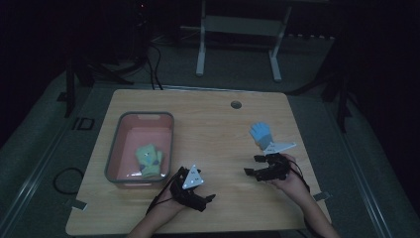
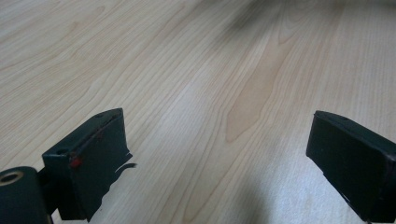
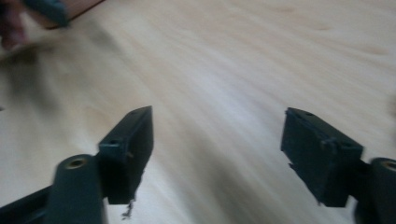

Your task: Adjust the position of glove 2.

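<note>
The blue glove (image 1: 261,134) is lying on the table (image 1: 213,134), well right of the bin (image 1: 115,148), touching nothing. The right gripper (image 1: 253,166) is sitting just below it, jaws wide, nothing between. The left gripper (image 1: 210,198) is sitting just right of the bin, jaws spread, empty. A green glove (image 1: 148,159) is lying inside the bin.
</note>
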The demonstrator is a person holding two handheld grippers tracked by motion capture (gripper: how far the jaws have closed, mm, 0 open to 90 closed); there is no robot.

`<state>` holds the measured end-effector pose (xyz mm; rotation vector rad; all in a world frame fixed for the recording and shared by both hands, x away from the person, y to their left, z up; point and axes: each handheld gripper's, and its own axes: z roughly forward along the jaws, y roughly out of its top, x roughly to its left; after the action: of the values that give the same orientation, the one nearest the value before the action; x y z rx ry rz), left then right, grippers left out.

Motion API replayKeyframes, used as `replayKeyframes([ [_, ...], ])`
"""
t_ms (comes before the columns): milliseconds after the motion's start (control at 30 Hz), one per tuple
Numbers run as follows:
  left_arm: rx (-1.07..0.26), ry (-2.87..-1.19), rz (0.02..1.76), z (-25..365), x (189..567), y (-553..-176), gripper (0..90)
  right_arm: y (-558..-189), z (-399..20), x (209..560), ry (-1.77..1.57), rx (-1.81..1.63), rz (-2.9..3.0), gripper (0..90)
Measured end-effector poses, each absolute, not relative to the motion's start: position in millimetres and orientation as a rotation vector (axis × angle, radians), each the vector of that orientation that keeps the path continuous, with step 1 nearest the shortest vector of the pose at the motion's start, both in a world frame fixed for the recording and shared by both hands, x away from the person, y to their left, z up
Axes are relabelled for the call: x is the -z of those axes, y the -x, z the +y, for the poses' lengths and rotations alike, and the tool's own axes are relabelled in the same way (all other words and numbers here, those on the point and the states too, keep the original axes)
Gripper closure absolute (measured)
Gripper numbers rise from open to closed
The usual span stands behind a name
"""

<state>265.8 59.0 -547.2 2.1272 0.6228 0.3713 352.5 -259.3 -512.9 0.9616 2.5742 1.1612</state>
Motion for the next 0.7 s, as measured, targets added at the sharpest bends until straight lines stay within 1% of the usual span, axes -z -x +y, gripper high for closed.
replayKeyframes([
  [267,-0.398,-2.081,0.658,65.2,551.2,-263.8,5.7,-367.9,-285.5,510.3,-1.047,-1.14,2.429,34.8],
  [333,-0.405,-2.081,0.662,65.7,552.2,-263.2,5.7,-374.7,-291.3,510.0,-1.079,-1.129,2.405,40.0],
  [400,-0.412,-2.086,0.661,66.3,553.6,-262.5,5.7,-377.0,-293.0,509.7,-1.091,-1.126,2.395,41.6],
  [467,-0.415,-2.081,0.663,67.0,554.4,-262.1,5.7,-387.8,-299.5,508.7,-1.114,-1.105,2.357,50.6],
  [500,-0.415,-2.08,0.663,67.2,554.8,-262.3,5.7,-391.7,-301.4,508.3,-1.138,-1.099,2.352,53.0],
  [533,-0.419,-2.075,0.663,67.6,555.2,-262.3,5.7,-395.9,-302.8,508.1,-1.159,-1.103,2.353,54.4],
  [600,-0.419,-2.075,0.663,67.6,555.2,-262.3,5.7,-400.3,-304.1,507.9,-1.166,-1.094,2.354,54.4],
  [633,-0.398,-2.052,0.656,68.9,555.8,-262.1,5.7,-400.3,-304.1,507.9,-1.166,-1.094,2.354,61.3],
  [667,-0.402,-2.049,0.655,69.0,556.1,-262.1,5.7,-413.2,-305.0,506.5,-1.209,-1.062,2.362,67.7],
  [700,-0.403,-2.049,0.657,69.1,556.3,-262.3,5.7,-417.9,-304.8,506.3,-1.213,-1.047,2.366,68.7],
])
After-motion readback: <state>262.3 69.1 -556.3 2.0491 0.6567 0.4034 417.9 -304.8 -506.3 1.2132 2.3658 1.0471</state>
